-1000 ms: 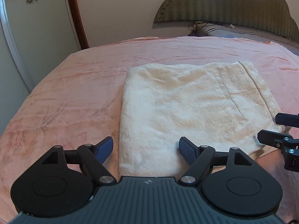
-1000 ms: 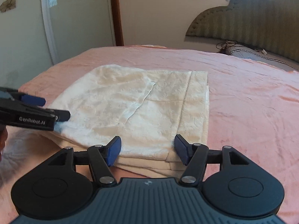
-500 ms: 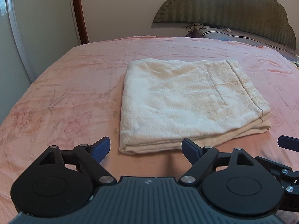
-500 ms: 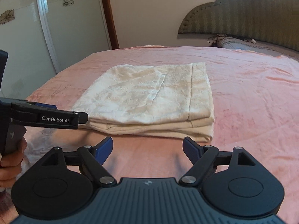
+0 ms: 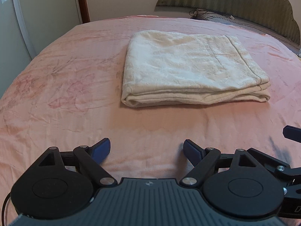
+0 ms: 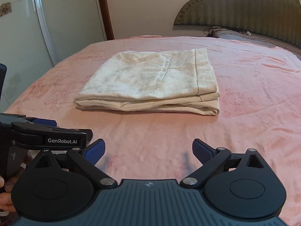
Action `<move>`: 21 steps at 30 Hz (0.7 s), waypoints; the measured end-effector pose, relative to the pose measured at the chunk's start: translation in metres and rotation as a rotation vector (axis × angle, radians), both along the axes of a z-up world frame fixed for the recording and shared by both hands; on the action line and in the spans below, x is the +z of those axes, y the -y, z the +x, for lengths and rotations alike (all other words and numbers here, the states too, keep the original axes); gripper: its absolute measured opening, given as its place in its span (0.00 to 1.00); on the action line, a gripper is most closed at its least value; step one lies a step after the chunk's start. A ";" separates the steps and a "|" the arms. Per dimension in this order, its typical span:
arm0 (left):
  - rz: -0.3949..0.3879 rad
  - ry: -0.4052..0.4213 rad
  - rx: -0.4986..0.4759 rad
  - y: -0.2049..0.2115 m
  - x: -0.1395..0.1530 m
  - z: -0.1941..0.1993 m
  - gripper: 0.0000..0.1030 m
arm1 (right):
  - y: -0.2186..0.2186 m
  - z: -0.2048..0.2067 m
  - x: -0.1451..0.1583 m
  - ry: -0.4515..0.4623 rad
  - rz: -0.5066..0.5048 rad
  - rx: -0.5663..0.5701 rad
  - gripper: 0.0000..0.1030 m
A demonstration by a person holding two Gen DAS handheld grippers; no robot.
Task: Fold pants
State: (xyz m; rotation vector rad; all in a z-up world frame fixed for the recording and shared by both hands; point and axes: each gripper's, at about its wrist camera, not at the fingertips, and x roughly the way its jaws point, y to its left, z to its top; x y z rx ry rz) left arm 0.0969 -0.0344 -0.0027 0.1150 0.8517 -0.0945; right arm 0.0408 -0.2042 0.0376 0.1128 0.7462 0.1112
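The cream pants (image 5: 191, 69) lie folded into a flat layered rectangle on the pink bedspread (image 5: 65, 86); the right wrist view shows them (image 6: 150, 81) too. My left gripper (image 5: 146, 149) hovers over bare bedspread a good way in front of the stack, open, nothing between its blue pads. My right gripper (image 6: 148, 150) also sits back from the stack, its jaws still opening and empty. The left gripper's black body (image 6: 50, 137) shows at the left of the right wrist view, held by a hand (image 6: 7, 197).
A padded green headboard (image 5: 235, 1) and a pillow with cables (image 5: 222, 17) stand at the far right. A pale wardrobe with flower decals (image 6: 47, 18) and a brown door frame (image 6: 104, 9) line the left side. The bed edge curves along the left.
Both grippers have drawn back from the folded pants, which now lie farther away and untouched. The right gripper's jaws have spread wider.
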 end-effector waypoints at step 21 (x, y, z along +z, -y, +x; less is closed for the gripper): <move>0.000 0.015 0.040 -0.003 -0.009 0.000 0.94 | 0.005 0.001 -0.015 -0.023 -0.003 -0.013 0.97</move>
